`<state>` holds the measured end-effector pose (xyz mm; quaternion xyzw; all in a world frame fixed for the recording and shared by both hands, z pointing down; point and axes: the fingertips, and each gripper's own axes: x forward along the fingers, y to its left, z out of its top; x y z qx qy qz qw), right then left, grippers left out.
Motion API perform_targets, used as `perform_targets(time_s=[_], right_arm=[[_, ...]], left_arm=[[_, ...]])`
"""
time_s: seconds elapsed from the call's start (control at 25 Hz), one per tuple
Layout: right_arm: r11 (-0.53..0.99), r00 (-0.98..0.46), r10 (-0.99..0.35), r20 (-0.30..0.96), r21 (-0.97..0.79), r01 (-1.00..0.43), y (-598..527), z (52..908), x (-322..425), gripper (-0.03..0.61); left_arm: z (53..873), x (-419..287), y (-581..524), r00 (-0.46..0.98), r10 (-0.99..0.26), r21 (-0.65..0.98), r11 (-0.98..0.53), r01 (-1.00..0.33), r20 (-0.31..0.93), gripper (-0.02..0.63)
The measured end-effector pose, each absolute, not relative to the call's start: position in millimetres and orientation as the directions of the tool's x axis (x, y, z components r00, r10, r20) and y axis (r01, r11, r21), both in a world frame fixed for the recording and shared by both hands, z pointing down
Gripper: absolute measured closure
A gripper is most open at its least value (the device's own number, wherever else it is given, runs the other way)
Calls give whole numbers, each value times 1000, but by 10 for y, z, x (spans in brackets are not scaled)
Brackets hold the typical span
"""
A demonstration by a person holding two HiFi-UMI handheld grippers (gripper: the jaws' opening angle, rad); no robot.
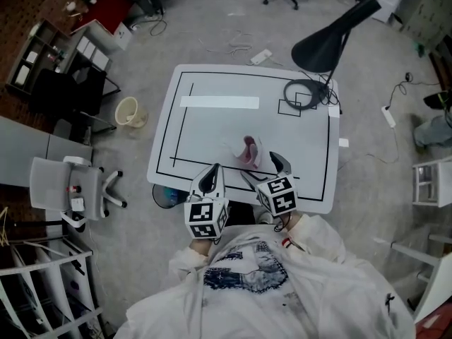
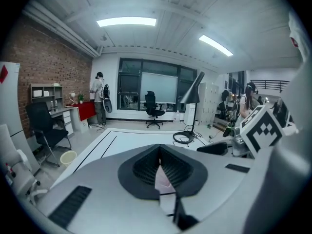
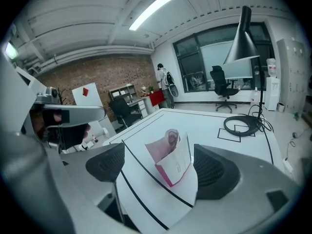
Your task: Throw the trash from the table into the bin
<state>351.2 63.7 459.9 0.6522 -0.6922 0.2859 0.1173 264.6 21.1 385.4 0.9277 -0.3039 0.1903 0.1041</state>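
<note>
- Counter (image 1: 212, 90): white, black-lined, mid-frame in the head view; carries my target.
- Bin (image 1: 128, 111): pale, on the floor left of the counter and well apart, so a carry is needed.
- Right gripper (image 3: 158, 177): jaws spread wide, flanking the trash without touching; lined up to grab, I judge.
- Left gripper (image 2: 160, 169): jaws pressed together, empty, idle.
- Trash (image 3: 175, 160): pink-and-white paper packet, upright near the counter's lower edge.

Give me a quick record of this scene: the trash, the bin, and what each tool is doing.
trash: crumpled pink and white paper on the table, near its front edge
bin: stands off the table, to its left
left tool: shut, empty
right tool: open, facing the trash, not gripping it
lamp: at the table's far right corner
</note>
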Motion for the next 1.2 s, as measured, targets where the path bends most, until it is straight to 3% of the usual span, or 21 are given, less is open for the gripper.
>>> perform_targets(time_s=[0.76,0.92,1.2], right_arm=[[-61,-123,-734,667,-245,-968,405,5199,3606,168],[-61,-119,-732,670,-239,-969,386,5222,3622,291],[-63,-114,-729,675,-232,-971,353,5208,3636,322]], left_arm=[[3910,2677,-158,729,-508,58,-802,-595,458,606],[3932,2699,-212,731,-500,59,-806,-589,464,606],[3928,2740,-246,739,-485,61,-817,-574,468,606]])
